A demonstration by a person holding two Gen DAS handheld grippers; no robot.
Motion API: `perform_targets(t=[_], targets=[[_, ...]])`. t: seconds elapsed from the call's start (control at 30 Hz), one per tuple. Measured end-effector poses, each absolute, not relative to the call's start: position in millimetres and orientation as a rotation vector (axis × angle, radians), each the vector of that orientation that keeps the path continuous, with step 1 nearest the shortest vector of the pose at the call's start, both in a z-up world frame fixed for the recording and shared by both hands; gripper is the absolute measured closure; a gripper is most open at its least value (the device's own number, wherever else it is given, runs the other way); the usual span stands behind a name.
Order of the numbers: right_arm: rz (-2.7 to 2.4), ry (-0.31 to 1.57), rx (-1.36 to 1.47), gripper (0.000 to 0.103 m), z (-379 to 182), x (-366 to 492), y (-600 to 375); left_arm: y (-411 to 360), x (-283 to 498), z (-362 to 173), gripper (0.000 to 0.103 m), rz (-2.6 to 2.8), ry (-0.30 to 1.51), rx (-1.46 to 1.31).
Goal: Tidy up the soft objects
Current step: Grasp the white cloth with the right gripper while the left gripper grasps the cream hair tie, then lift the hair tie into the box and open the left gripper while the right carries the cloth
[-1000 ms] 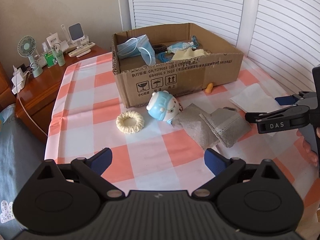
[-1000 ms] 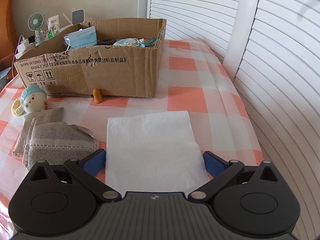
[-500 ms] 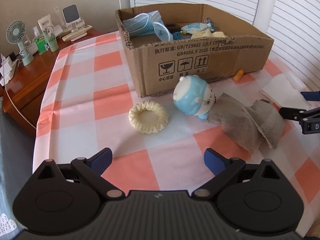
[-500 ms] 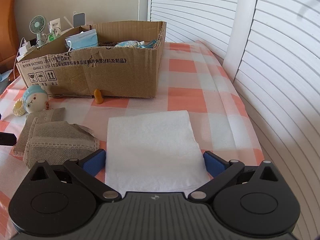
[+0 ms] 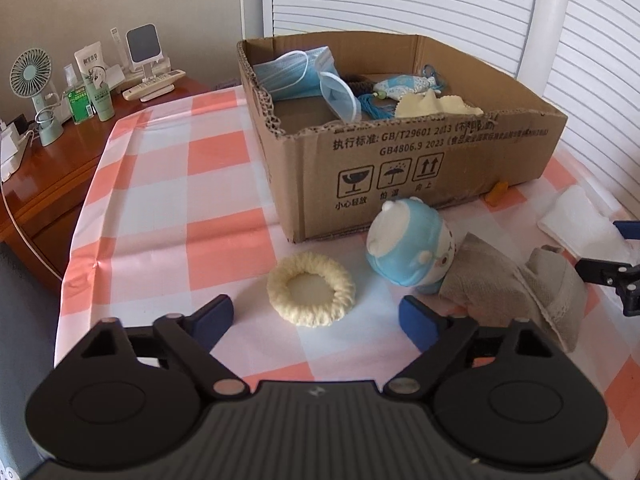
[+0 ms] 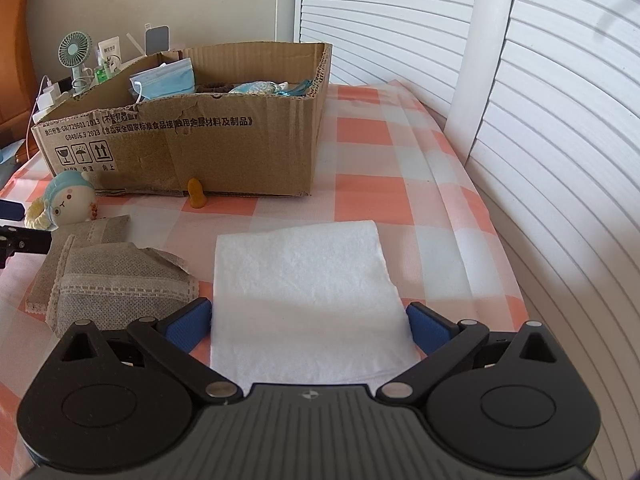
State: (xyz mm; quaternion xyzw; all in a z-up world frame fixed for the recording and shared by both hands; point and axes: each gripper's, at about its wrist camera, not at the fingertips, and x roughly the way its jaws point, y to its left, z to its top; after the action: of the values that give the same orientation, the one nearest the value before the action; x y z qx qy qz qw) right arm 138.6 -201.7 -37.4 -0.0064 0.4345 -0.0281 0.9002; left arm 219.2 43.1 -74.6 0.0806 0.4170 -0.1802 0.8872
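The cream knitted ring scrunchie (image 5: pixel 311 295) lies flat on the checked worktop (image 5: pixel 224 184), in front of the brown cardboard box (image 5: pixel 400 168) near its left front corner. It looks feather-light, squashy and springy, with a ribbed yarn surface that should not slip; a pinch across one side of the ring, or a squeeze of the whole loop, should hold. The left gripper (image 5: pixel 316 318) frames it, and its jaws have just been closing, now at a middling gap, the ring lying just beyond the blue pads, which do not touch it.

Right of the ring, just in front of the box's printed wall, lies the round blue-and-white plush doll (image 5: pixel 412 248) on its side: soft, light, bulky, likely best squeezed across the body. Touching it on the right are the grey non-woven fabric pouches with lace trim (image 6: pixel 108 276), limp and flat, best pinched at an edge or a fold.

Further right of the box front, the white folded paper towel (image 6: pixel 304 292) lies flat: thin, easily crumpled, best nipped at its near edge. The right gripper (image 6: pixel 308 330) has its jaws wide, one either side of that edge, with no squeeze showing.
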Motion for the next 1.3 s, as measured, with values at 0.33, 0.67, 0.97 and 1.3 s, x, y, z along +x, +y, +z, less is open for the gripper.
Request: perform_targets(t=[0.33, 0.67, 0.97, 1.3], targets=[[-0.054, 0.892, -0.016, 0.000, -38, 138, -202, 41, 222, -68, 0.064, -0.386, 0.824, 0.173], [0.039, 0.905, -0.063, 0.000, -36, 150, -203, 40, 220, -67, 0.064, -0.358, 0.827, 0.154], [0.118, 0.897, -0.094, 0.011, -34, 162, -198, 40, 220, -67, 0.064, -0.364, 0.826, 0.157], [0.123, 0.897, -0.111, 0.058, -25, 157, -193, 41, 221, -66, 0.066, -0.375, 0.831, 0.160]])
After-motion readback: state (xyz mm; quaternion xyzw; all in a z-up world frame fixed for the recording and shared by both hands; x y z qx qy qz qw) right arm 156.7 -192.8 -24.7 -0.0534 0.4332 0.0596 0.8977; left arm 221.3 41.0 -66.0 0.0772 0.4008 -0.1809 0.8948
